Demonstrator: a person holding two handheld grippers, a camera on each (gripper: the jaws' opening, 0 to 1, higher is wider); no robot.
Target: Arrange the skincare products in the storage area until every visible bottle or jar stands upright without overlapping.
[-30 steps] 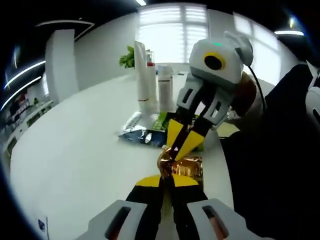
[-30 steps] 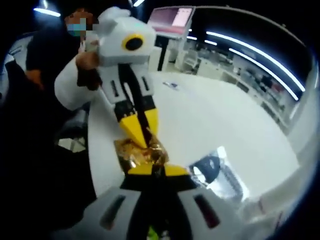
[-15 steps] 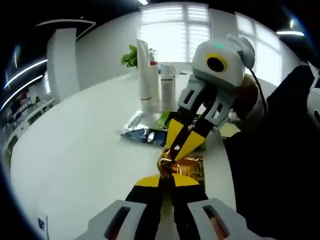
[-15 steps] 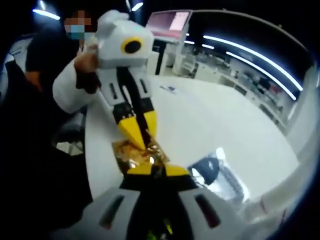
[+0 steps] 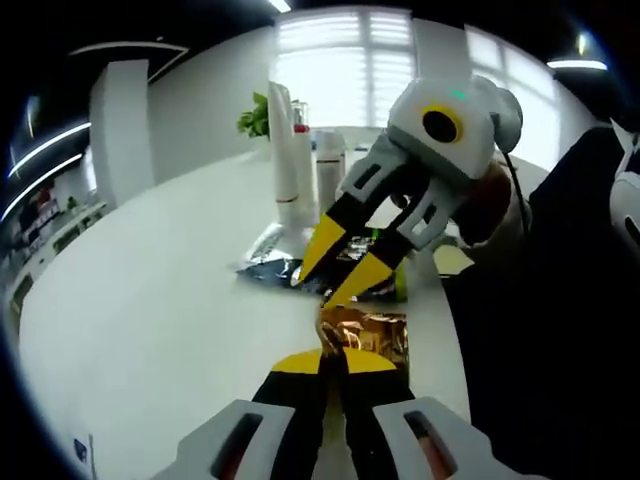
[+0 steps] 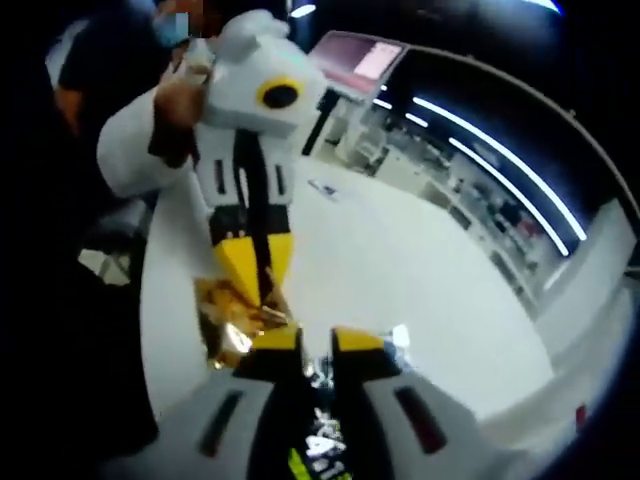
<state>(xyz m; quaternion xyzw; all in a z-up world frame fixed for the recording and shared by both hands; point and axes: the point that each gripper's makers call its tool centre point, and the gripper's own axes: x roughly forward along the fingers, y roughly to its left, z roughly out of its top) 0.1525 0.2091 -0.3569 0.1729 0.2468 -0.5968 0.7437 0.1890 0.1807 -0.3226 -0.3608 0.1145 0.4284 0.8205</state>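
Gleaming white table [image 5: 150, 310], windowed room

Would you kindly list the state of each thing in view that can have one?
Left gripper: shut on the gold packet.
Right gripper: open, off the packet.
Gold packet: crinkled, lying on the table.
Tall white tube: upright.
White bottle: upright.
Blue sachet: lying flat.

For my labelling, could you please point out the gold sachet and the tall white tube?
gold sachet [image 5: 375, 335], left gripper view, crinkled foil face.
tall white tube [image 5: 288, 150], left gripper view, mid-body.
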